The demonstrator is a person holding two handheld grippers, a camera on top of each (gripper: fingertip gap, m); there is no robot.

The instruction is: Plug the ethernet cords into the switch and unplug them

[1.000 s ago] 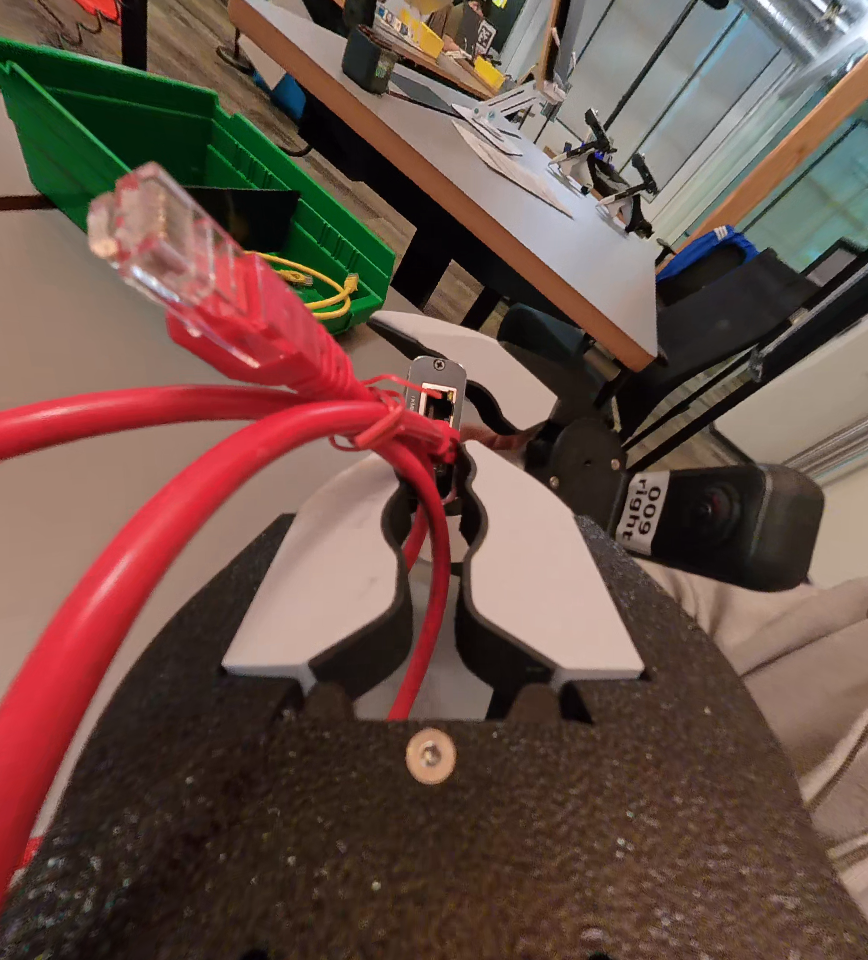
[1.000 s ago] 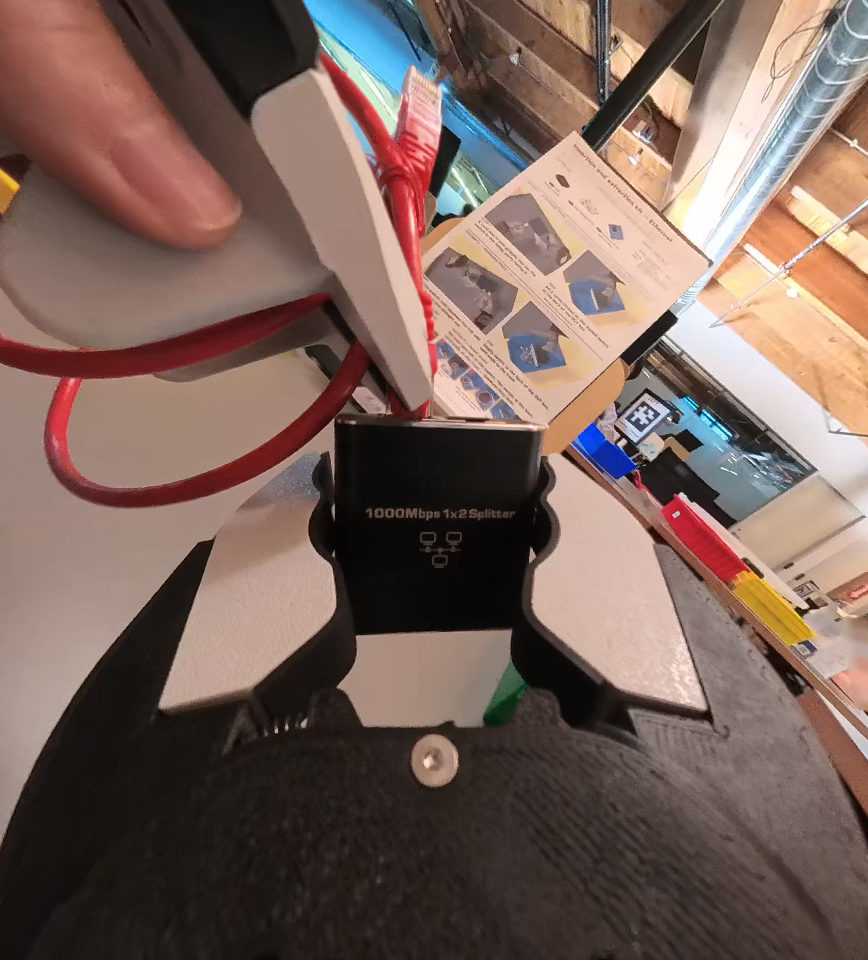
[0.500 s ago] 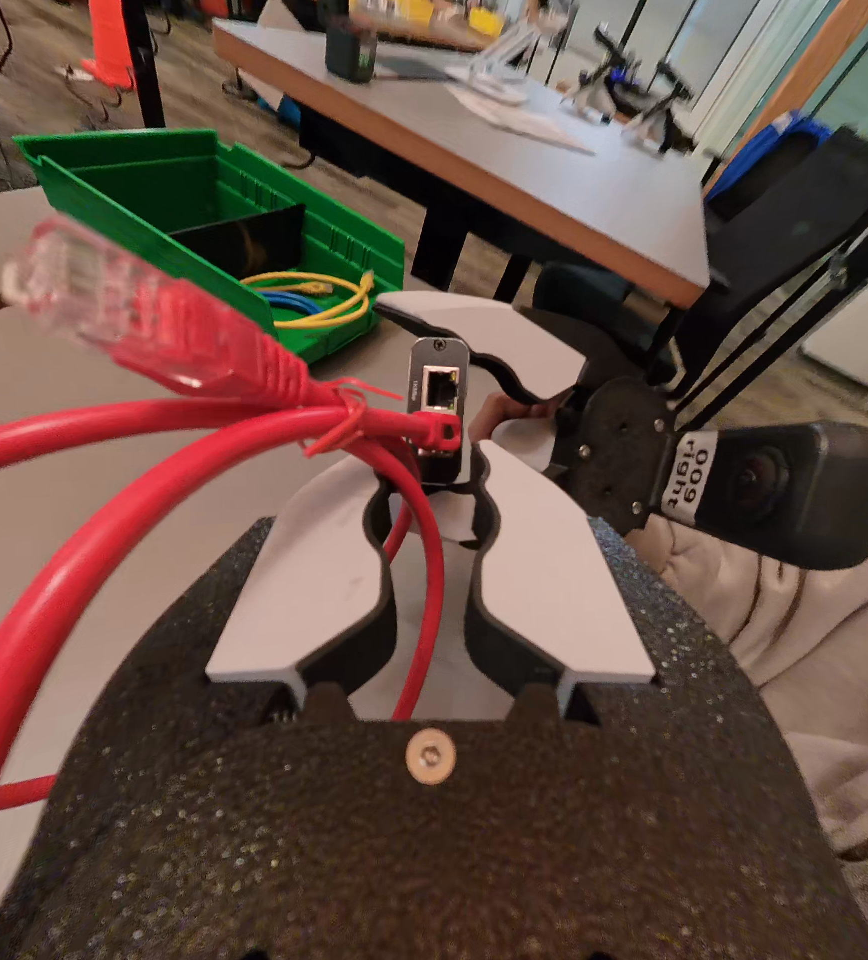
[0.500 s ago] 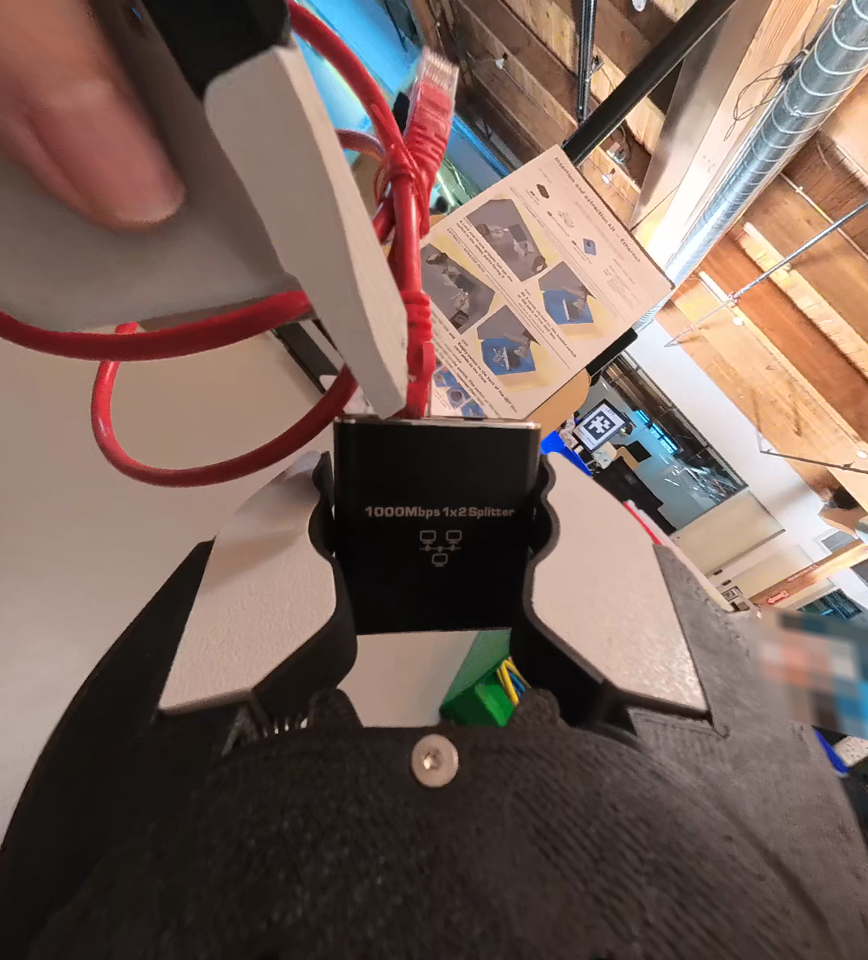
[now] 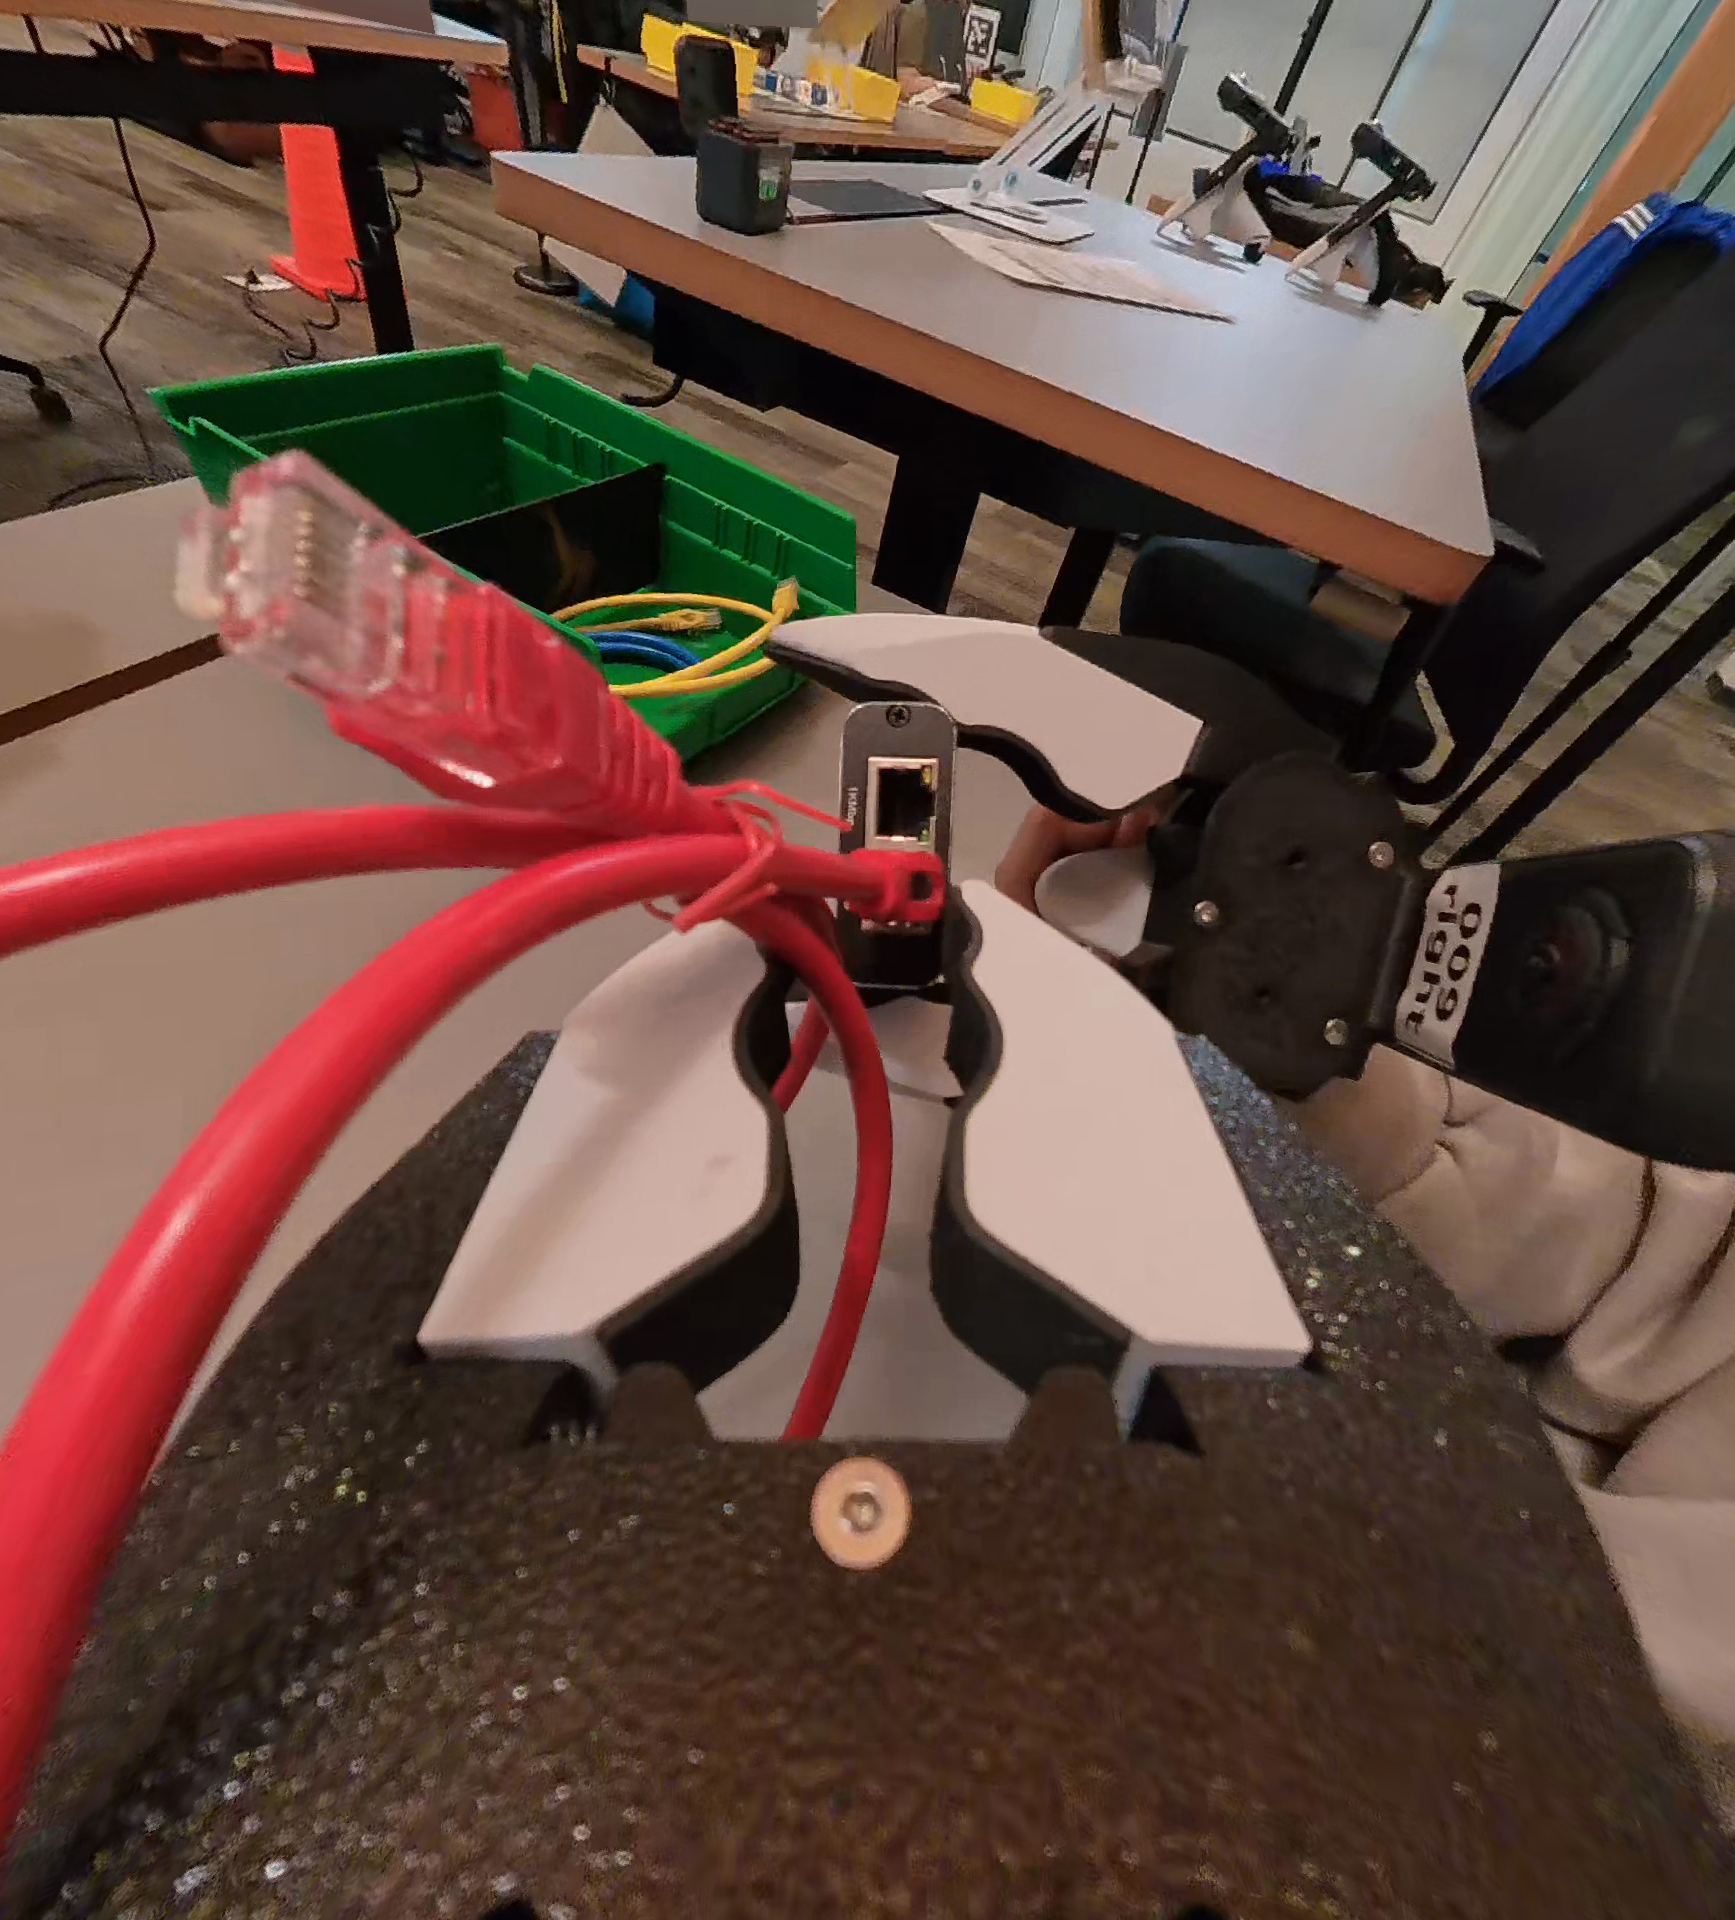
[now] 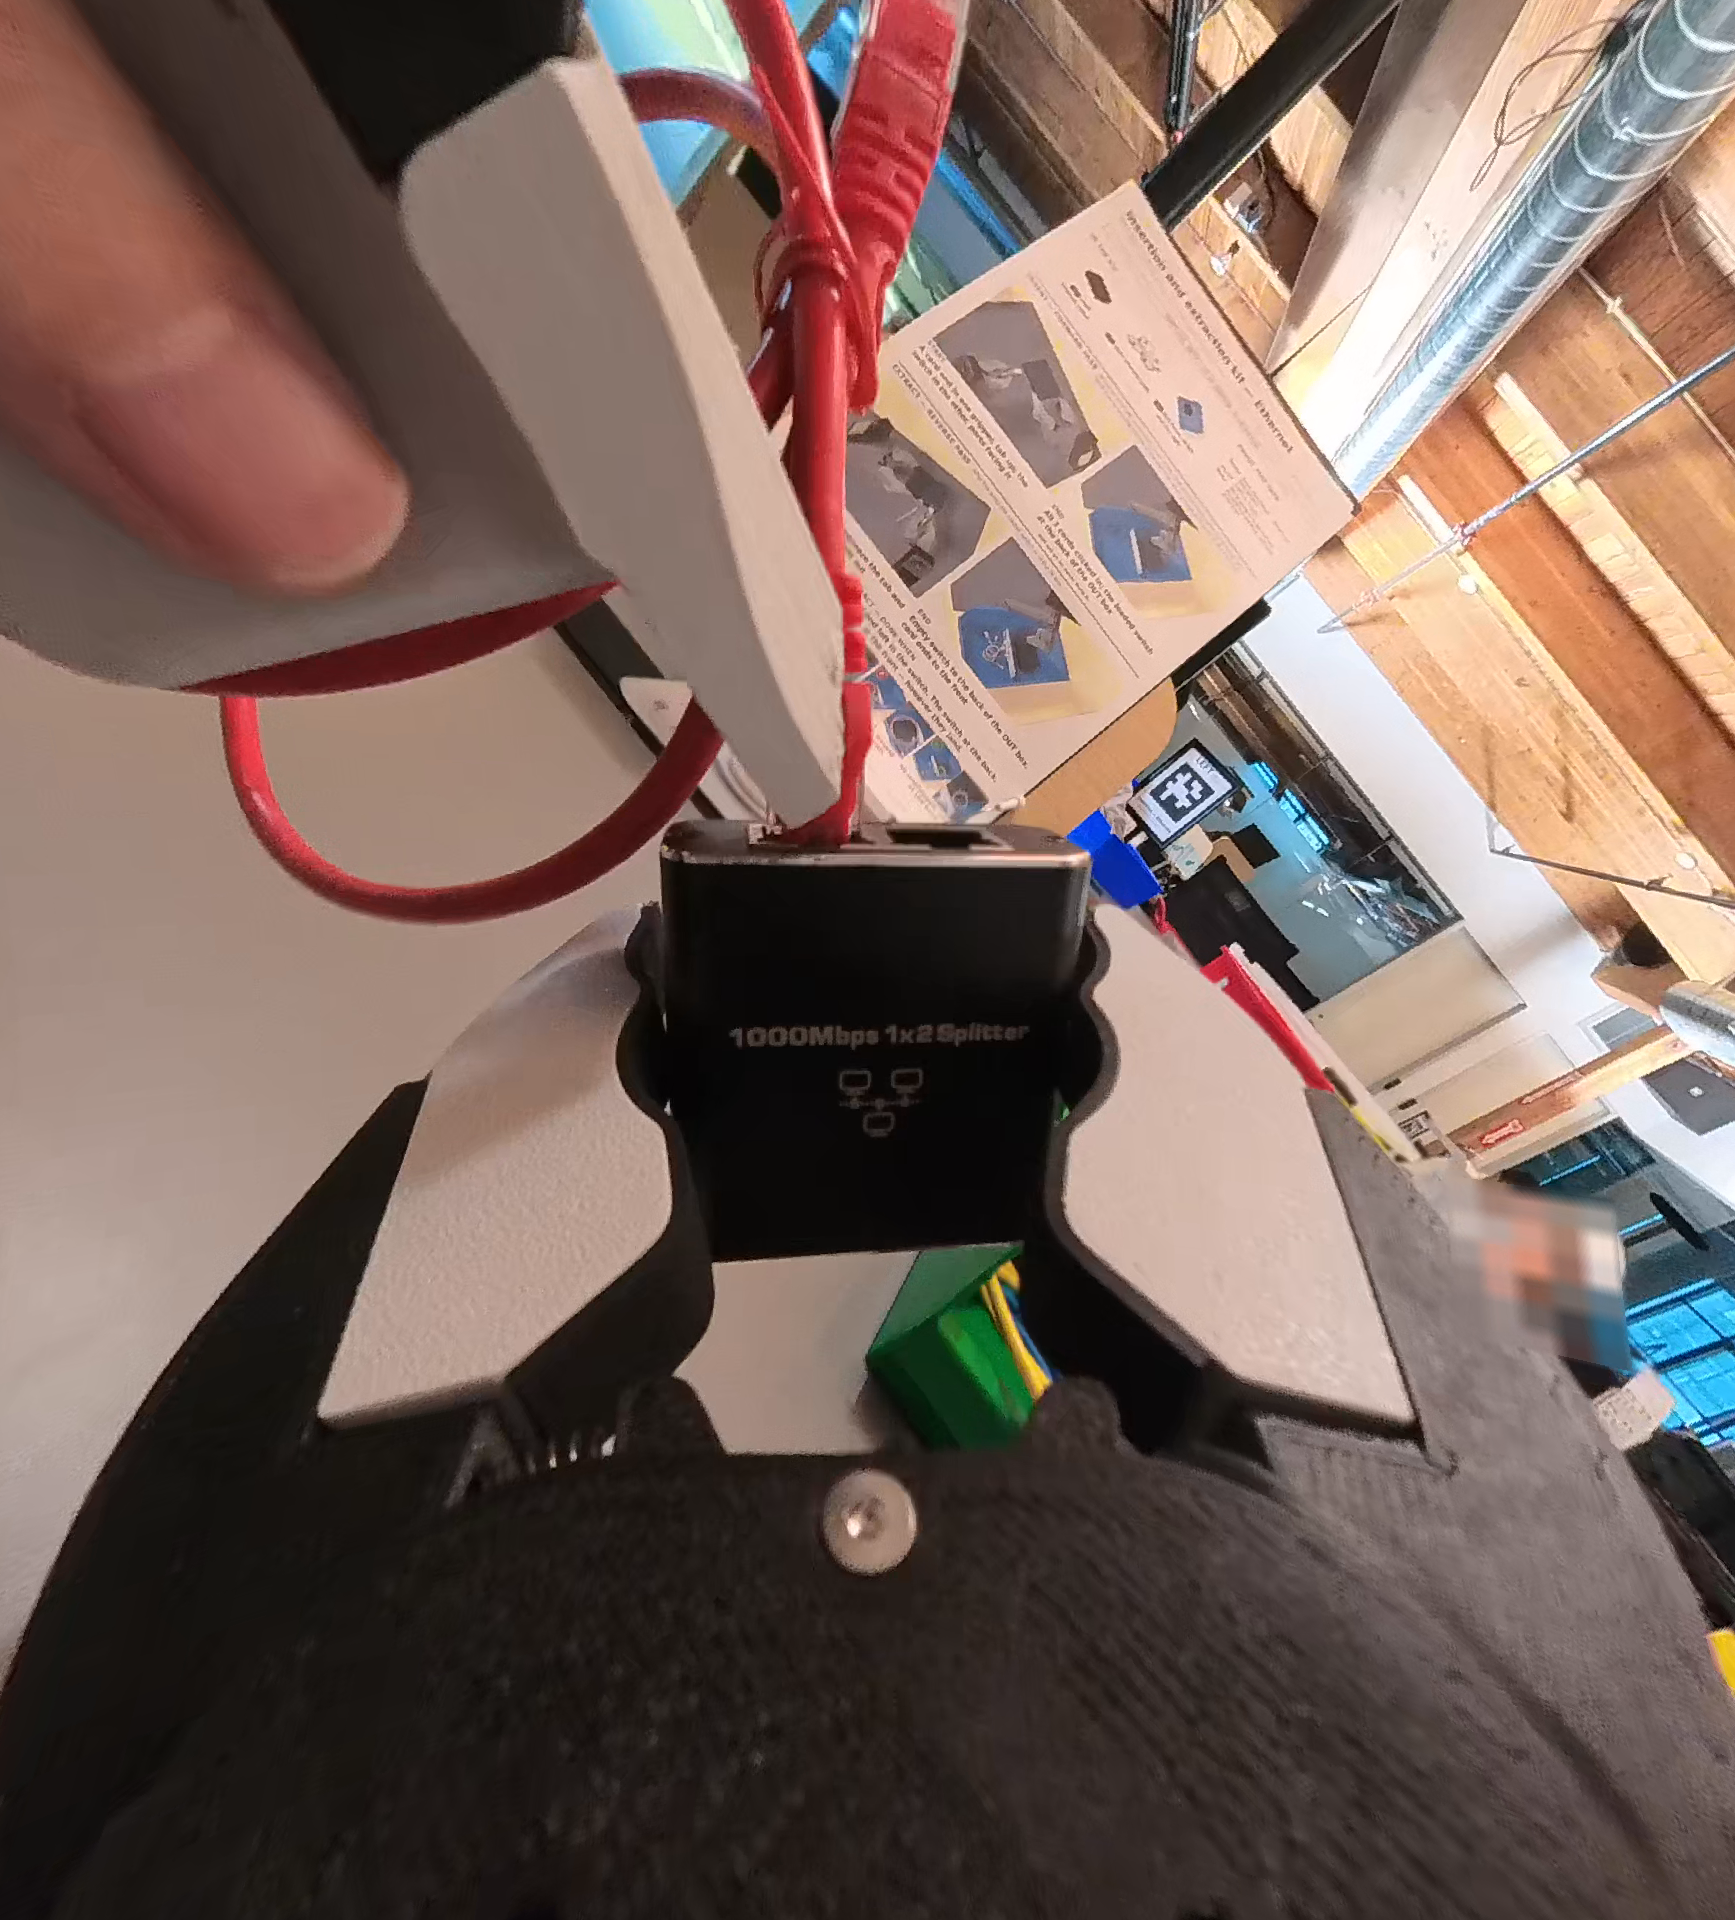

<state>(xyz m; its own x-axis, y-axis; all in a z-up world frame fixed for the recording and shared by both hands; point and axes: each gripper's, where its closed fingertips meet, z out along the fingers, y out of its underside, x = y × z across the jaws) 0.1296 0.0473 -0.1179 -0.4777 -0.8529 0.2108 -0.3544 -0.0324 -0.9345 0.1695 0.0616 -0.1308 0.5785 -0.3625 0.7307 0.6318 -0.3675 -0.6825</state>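
Note:
My right gripper point(image 6: 868, 935) is shut on a small black switch point(image 6: 873, 1039) and holds it above the table. In the left wrist view the switch point(image 5: 847, 935) faces me with its upper port point(image 5: 902, 800) empty. A red ethernet cord point(image 5: 323, 1039) has one plug point(image 5: 894, 891) seated in the lower port. Its other plug point(image 5: 375, 613) hangs loose, tied to the coil. My left gripper point(image 5: 868, 945) sits right at the seated plug with its jaws slightly apart. The cord runs between them untouched. One left fingertip point(image 6: 801, 769) rests by the port.
A green bin point(image 5: 427, 436) with yellow and blue cords point(image 5: 676, 644) stands on the grey table point(image 5: 63, 1091) behind the switch. Another table point(image 5: 1154, 343) is farther back. A person's clothing point(image 5: 1569, 1247) is at the right. An instruction sheet point(image 6: 1081, 468) hangs beyond the switch. The grippers' ends are close to 4 cm from one another.
My left jaws have widened a little around the plug. Both grippers have tilted together, with the plug staying in the lower port and the switch still gripped.

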